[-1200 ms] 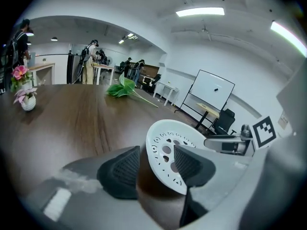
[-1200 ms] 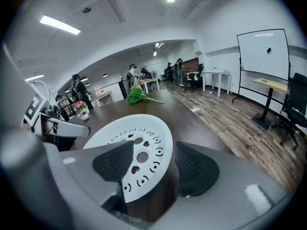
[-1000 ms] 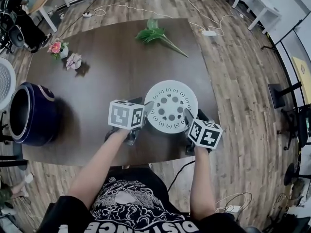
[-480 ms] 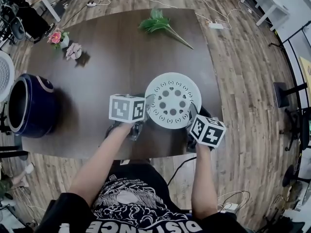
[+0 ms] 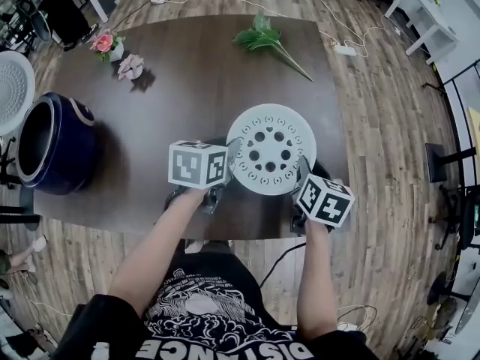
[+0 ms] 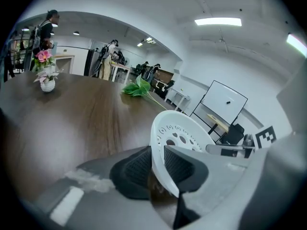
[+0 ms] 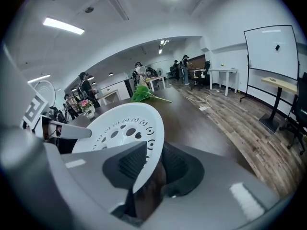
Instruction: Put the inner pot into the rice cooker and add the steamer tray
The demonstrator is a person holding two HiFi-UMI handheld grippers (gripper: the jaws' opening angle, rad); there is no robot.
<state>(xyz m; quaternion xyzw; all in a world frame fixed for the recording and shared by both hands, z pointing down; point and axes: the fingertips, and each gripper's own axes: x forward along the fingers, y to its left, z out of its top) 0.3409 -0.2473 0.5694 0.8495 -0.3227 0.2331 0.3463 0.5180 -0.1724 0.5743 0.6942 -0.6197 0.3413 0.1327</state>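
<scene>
Head view: the white steamer tray (image 5: pixel 270 150) sits over the near-right part of the dark tabletop (image 5: pixel 187 73), at about 5 o'clock from its middle. The left hand-held gripper (image 5: pixel 227 169) meets the tray's rim at 8 o'clock, the right hand-held gripper (image 5: pixel 302 180) at 5 o'clock. The dark blue rice cooker (image 5: pixel 52 142) stands well apart at the tray's 9 o'clock, by the tabletop's left edge – a pot of flowers (image 5: pixel 112 45) lies at 11 o'clock and a green sprig (image 5: pixel 266 40) at 12

Left gripper view: the left hand-held gripper (image 6: pixel 158 169) has just been closing, and its ribbed pads (image 6: pixel 139 169) pinch the steamer tray (image 6: pixel 177 135) rim

Right gripper view: the right hand-held gripper (image 7: pixel 151 162) has likewise just been closing – its narrow jaws clamp the rim of the steamer tray (image 7: pixel 122 128)
</scene>
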